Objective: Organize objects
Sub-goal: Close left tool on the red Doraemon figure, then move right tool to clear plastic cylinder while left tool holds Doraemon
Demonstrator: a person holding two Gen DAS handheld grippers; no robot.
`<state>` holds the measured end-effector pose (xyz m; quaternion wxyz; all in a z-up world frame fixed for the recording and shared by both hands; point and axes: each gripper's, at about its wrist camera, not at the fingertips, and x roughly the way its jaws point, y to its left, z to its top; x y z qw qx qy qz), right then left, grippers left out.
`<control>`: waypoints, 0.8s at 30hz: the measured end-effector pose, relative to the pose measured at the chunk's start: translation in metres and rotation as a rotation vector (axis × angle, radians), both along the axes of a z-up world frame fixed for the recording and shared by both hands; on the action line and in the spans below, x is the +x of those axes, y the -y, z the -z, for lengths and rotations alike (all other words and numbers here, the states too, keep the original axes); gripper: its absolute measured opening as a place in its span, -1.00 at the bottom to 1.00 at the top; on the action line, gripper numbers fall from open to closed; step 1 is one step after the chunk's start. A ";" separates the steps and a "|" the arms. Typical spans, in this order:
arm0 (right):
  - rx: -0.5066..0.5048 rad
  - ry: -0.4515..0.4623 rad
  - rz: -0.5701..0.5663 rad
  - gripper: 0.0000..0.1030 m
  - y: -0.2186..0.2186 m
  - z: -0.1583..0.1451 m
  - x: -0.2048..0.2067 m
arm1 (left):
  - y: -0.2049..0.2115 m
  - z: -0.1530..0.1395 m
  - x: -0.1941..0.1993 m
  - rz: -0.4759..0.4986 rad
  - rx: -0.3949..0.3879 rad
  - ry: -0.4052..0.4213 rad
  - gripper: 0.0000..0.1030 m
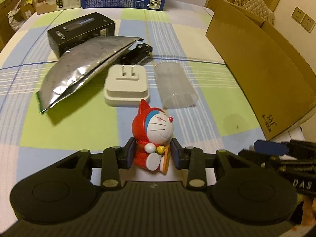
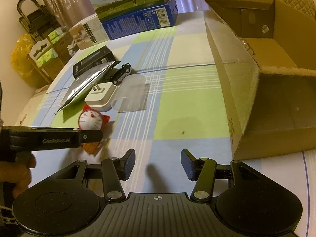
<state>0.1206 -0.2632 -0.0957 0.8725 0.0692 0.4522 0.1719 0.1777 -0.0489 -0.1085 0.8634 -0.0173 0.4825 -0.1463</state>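
Between the fingers of my left gripper (image 1: 153,155) sits the red cat figurine (image 1: 153,136), upright, face turned toward the right. The blue pads stand on either side of its body and look pressed against it, so I read the left gripper as pinching the figurine; whether it is lifted off the checked cloth of the desk (image 1: 83,122) I cannot tell. My right gripper (image 2: 157,165) is spread wide with nothing between its fingers, low over the cloth, near the open cardboard box (image 2: 276,90).

Step in hand, as I judge it: pickup of the figurine. The next move calls for carrying it rightward over the box wall and letting go inside, without tipping it.

Waiting on the desk beyond the figurine: white plug adapter (image 1: 126,86), clear plastic sleeve (image 1: 174,84), silver foil bag (image 1: 81,71), toy car (image 1: 138,53), black carton (image 1: 81,32).
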 end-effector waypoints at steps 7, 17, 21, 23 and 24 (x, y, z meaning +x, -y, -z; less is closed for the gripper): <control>0.001 0.034 -0.062 -0.04 -0.024 -0.005 0.008 | -0.028 -0.014 -0.003 -0.025 0.021 0.023 -0.38; -0.018 0.134 -0.045 -0.03 -0.061 -0.002 0.056 | -0.056 -0.012 0.007 -0.052 0.023 0.051 -0.38; -0.037 0.139 -0.041 -0.02 -0.073 0.006 0.077 | -0.059 -0.013 0.009 -0.061 0.015 0.056 -0.38; -0.049 0.131 -0.044 -0.02 -0.079 0.011 0.086 | -0.059 -0.014 0.012 -0.062 0.011 0.066 -0.38; -0.054 0.127 -0.048 -0.01 -0.082 0.014 0.090 | -0.060 -0.015 0.013 -0.064 0.008 0.068 -0.38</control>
